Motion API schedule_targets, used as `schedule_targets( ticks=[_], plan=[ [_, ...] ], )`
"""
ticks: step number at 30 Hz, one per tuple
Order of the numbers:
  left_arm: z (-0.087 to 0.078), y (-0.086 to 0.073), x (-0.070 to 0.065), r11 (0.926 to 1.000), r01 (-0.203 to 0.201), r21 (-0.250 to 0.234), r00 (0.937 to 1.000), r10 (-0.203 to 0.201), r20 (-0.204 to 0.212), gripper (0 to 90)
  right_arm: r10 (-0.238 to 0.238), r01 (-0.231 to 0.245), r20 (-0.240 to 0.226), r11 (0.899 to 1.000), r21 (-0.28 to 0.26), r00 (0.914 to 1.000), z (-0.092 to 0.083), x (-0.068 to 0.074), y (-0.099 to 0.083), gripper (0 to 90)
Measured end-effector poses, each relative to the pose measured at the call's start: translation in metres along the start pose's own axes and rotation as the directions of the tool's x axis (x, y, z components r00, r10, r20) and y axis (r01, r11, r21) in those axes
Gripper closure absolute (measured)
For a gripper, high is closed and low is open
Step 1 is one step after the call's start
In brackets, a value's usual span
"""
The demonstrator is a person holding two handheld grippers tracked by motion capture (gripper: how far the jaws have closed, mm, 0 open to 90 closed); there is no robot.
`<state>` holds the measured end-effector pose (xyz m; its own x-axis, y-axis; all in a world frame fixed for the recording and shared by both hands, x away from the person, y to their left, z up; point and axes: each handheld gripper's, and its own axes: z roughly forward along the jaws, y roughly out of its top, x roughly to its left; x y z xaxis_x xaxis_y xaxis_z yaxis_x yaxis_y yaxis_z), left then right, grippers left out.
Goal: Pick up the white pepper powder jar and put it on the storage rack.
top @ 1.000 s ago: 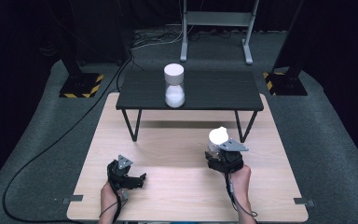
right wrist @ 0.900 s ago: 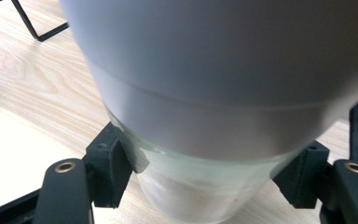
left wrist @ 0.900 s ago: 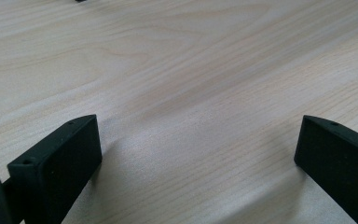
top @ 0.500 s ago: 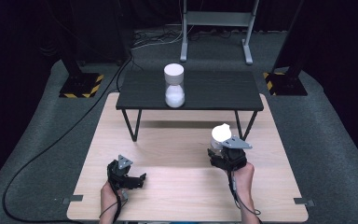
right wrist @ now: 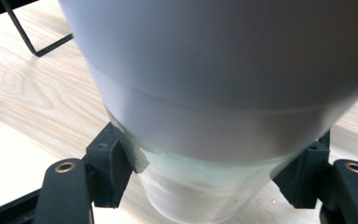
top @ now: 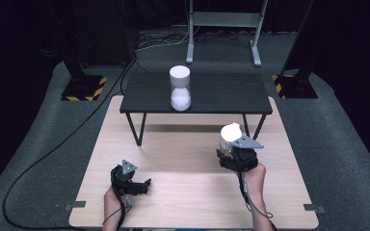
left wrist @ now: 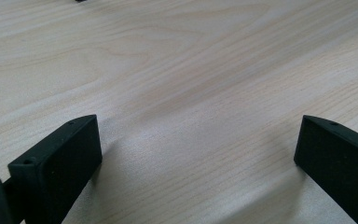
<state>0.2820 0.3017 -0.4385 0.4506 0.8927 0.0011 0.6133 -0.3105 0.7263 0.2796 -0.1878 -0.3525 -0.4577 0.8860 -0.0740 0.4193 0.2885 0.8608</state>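
Got the white cup [top: 231, 132] clamped in my right gripper [top: 234, 153], left gripper [top: 134, 182] wide open and empty, stacked cups [top: 179, 89] on the black shelf [top: 221, 94] probably next.

A white jar [top: 180, 89] stands on the black bench [top: 231, 94].

A light wooden table [top: 173, 202] stands on grey carpet [top: 38, 159] in a dark room. A low black bench on thin metal legs [top: 212, 91] sits across its 12 o'clock edge. Beyond, at 12 o'clock, a grey metal stand [top: 221, 29]. Black posts on yellow-striped bases stand at 10 o'clock [top: 84, 86] and 2 o'clock [top: 294, 84]. A black cable [top: 53, 149] curves across the floor at 9 o'clock.
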Motion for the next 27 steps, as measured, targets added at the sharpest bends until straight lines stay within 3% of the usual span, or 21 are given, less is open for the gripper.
schedule_targets(
  ticks=[27],
  plan=[
    [0.0,-0.001,0.0,1.0,0.001,-0.002,1.0,-0.001,-0.003,0.5,-0.049,0.049,0.005,0.999,-0.016,0.9988,-0.012,-0.006,0.028,30.2]
  ],
)
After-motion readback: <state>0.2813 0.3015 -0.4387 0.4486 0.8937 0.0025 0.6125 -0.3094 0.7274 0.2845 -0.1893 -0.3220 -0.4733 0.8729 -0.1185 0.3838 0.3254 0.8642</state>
